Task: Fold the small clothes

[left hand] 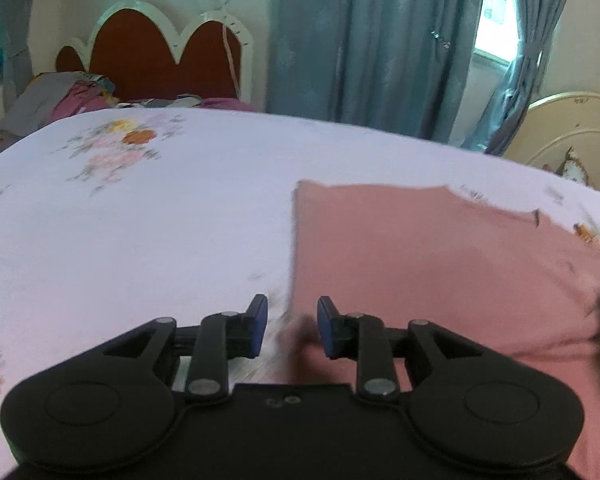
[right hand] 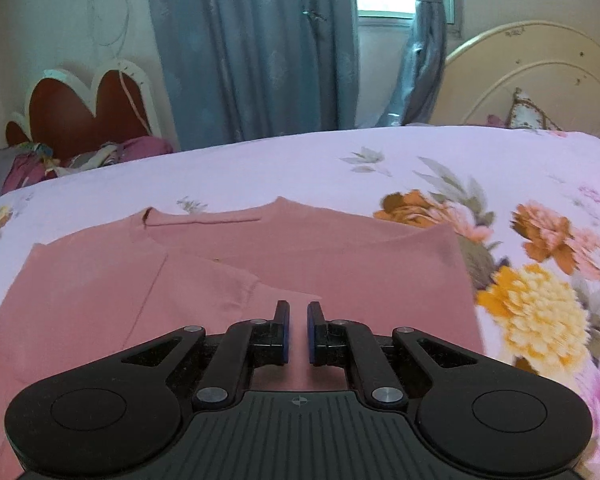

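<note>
My left tongs [left hand: 292, 326] hang wide over the shirt [left hand: 440, 264]'s left edge; right tongs [right hand: 298, 330] narrow, empty, over its middle. Shirt's flat on the bed [left hand: 140, 220]. I'd pinch the edge low, both layers.

The left gripper [left hand: 292, 326] hangs with jaws apart over the left edge of a pink shirt [left hand: 440, 272] on the floral bedsheet [left hand: 140, 220].

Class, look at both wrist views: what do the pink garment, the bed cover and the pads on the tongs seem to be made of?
Pink garment: soft matte knit, probably cotton jersey; it lies limp with stitched seams and no shine.
Bed cover: thin woven cloth with a printed floral pattern, smooth and flat.
Pads on the tongs: blue, perhaps rubber or foam on black hard plastic; the look leaves it open.
</note>
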